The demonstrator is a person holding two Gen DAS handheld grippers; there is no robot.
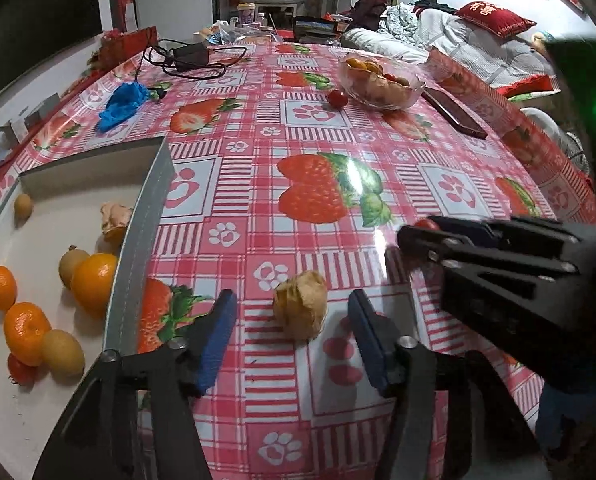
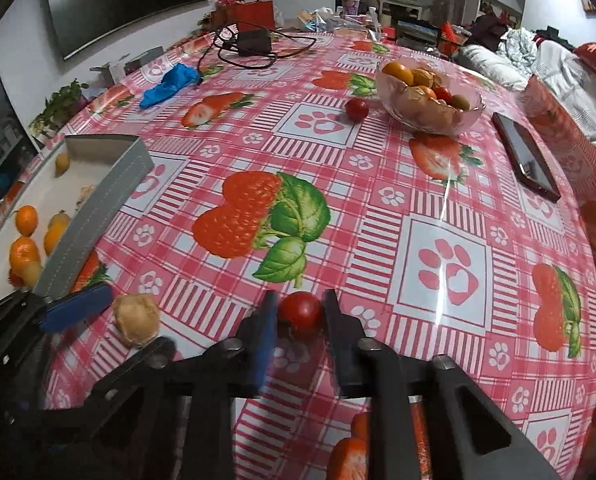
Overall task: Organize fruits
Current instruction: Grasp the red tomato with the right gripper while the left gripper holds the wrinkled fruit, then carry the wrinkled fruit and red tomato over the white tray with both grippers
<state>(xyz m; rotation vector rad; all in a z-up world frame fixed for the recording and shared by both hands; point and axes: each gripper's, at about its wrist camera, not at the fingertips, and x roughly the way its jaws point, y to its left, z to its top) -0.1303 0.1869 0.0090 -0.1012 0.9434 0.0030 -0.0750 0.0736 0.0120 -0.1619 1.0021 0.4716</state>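
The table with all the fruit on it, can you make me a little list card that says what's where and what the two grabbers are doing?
table cover: strawberry and paw-print cloth
tray: grey-walled tray at the left, holding oranges and small yellow-green fruits
bowl: glass bowl at the far side, with mixed fruit
loose tomato: small red one beside the bowl
right gripper: shut on a red tomato
left gripper: open, a papery husked fruit between its fingers, untouched
also there: phone, blue cloth
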